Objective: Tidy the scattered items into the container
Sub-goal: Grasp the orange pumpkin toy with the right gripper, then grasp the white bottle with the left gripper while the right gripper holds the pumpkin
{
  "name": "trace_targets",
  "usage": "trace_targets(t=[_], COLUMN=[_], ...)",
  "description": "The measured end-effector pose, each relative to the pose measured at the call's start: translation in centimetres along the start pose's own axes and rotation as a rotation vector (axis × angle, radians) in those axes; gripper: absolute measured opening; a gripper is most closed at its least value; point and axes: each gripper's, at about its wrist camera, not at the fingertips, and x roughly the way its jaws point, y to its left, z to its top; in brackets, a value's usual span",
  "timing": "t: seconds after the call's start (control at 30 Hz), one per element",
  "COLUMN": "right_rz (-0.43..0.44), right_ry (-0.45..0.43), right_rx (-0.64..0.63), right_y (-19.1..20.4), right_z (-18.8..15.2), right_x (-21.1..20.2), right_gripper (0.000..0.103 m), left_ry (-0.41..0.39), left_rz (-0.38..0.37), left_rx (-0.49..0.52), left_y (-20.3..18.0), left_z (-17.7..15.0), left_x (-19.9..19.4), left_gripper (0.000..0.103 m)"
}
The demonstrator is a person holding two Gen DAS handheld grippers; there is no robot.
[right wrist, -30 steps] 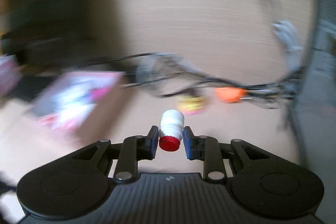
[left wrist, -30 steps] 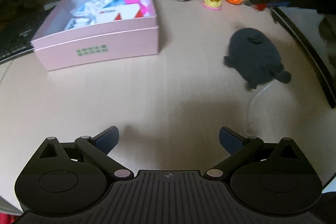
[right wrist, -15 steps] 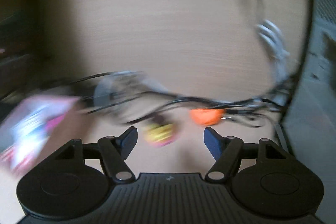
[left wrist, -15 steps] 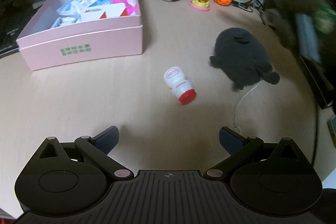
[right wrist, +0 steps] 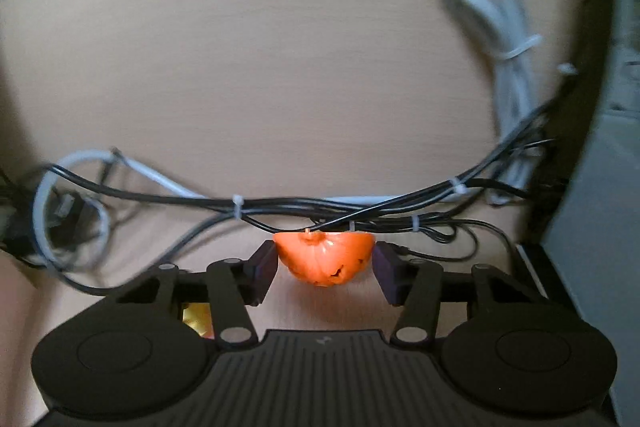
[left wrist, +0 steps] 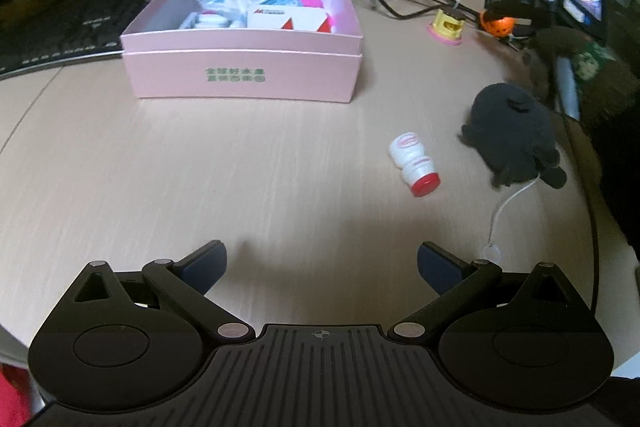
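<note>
The right gripper (right wrist: 324, 269) reached the orange pumpkin (right wrist: 325, 257) at the desk's cluttered back edge, its jaws having just been closing with the toy between them. The pads stood at either flank of the pumpkin, close enough that contact could not be told apart from a narrow gap, so no firm grasp was evident. The toy sat just short of a bundle of tied cables (right wrist: 340, 209), which probably explains the low, shallow approach: a deeper reach risked snagging the wires. The left gripper (left wrist: 320, 265) hung released and empty over bare desk (left wrist: 200, 167), jaws spread wide, apparently waiting its turn. Ahead of it and slightly right lay the bottle (left wrist: 414, 163), on its side with the red cap toward the gripper, out on the desk rather than in the pink box (left wrist: 244, 75), which stood farther ahead to the left, already holding packets. A dark plush (left wrist: 510, 135) rested just right of the bottle, and a yellow toy (left wrist: 448, 27) sat far ahead, beside the pumpkin. Four items looked left to tidy.
</note>
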Motion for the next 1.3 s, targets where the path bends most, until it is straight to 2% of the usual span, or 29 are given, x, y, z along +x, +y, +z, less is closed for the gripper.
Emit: trace_targets(t=[0.1,0.23,0.33,0.5,0.57,0.6,0.63,0.73,0.83,1.1,1.17,1.23,1.3], right_rz=[0.054,0.127,0.159,0.177,0.176,0.177,0.178,0.204,0.212,0.19,0.193,0.201,0.208], right_ry=[-0.031,-0.059,-0.058,-0.023,-0.002,0.01,0.023,0.07,0.103,0.109,0.117,0.125,0.137], right_rx=[0.034,0.008,-0.012,-0.04,-0.076,-0.099,-0.122,-0.148,-0.155,-0.225,-0.227,-0.232,-0.237], right_y=[-0.2,-0.2,-1.0,-3.8,-4.2,-4.2,-4.1,-4.2,-3.6,-2.2,-2.1,-1.9,-1.7], right_z=[-0.7,-3.0,-4.9,-8.2,-9.9,-10.4,-11.2,-13.2,-14.6,-15.9,-16.0,-16.3,-16.6], right_x=[-4.6,-11.6,-16.2,-21.9,-23.4,-23.9,-24.5,-25.7,-26.0,-26.5,-26.4,-26.4,-26.4], right_gripper=[0.052,0.052,0.052,0.052,0.052,0.052,0.052,0.052,0.052,0.052,0.052,0.052,0.052], left_ry=[-0.011,-0.023,-0.035,-0.118,-0.129,-0.129,-0.126,-0.135,-0.108,-0.067,-0.091,-0.119,-0.108], left_rz=[-0.036,-0.084,-0.051,-0.048,-0.069,-0.082,-0.088,-0.117,-0.162,-0.367,-0.367,-0.324,-0.27], left_rx=[0.038,0.122,0.197,0.268,0.288,0.301,0.315,0.355,0.384,0.42,0.447,0.471,0.466], left_y=[-1.1,-3.1,-4.7,-5.1,-4.9,-4.8,-4.8,-4.7,-4.9,-7.3,-7.3,-6.9,-6.3], left_z=[0.2,0.6,0.8,1.5,1.9,2.1,2.3,2.7,2.9,2.2,1.7,1.4,1.8], left_x=[0.2,0.7,1.5,1.9,2.1,2.2,2.3,2.8,3.3,3.3,2.7,2.7,3.4], left_gripper=[0.103,0.103,0.103,0.102,0.089,0.068,0.067,0.081,0.078,0.076,0.076,0.079,0.078])
